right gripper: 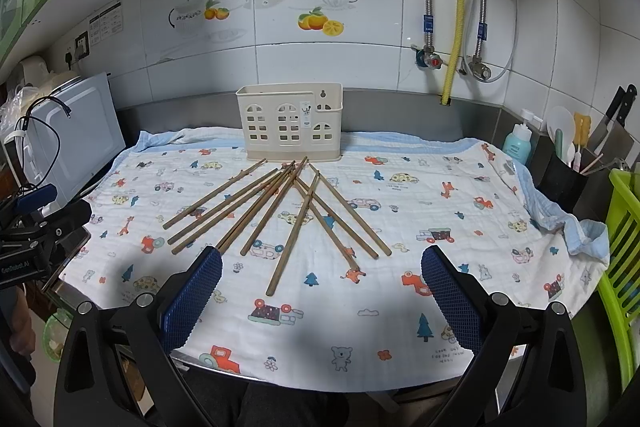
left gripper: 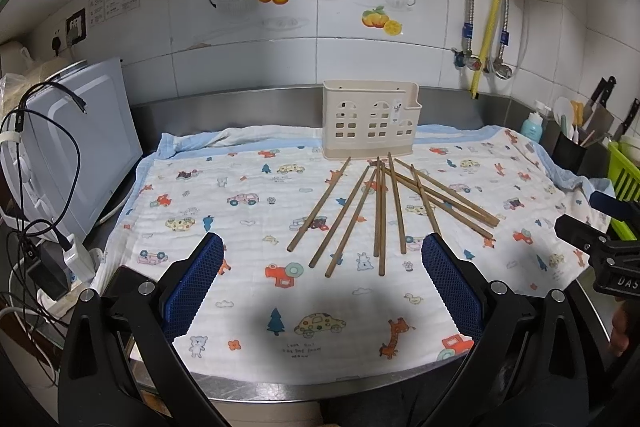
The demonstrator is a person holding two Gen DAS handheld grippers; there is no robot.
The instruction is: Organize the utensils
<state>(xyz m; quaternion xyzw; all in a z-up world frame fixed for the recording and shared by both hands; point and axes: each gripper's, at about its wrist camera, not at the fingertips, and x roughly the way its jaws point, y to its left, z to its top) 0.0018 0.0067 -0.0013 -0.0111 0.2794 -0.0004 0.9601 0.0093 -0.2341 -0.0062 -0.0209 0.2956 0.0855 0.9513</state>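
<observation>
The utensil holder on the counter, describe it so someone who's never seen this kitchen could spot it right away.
Find the cartoon-print cloth spread over the steel counter below the tiled wall. At the cloth's far edge, just behind the fanned-out wooden chopsticks, stands the cream plastic utensil holder. Its arched, window-like cutouts make it resemble a little house, unlike the black holder with knives at the right.

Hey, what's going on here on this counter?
A person holds two grippers over a printed cloth, about to tidy chopsticks. The chopsticks lie fanned out on the cloth in front of a cream holder, which looks empty. The left gripper and right gripper both have their jaws open and hold nothing, so nothing has been picked up yet.
</observation>
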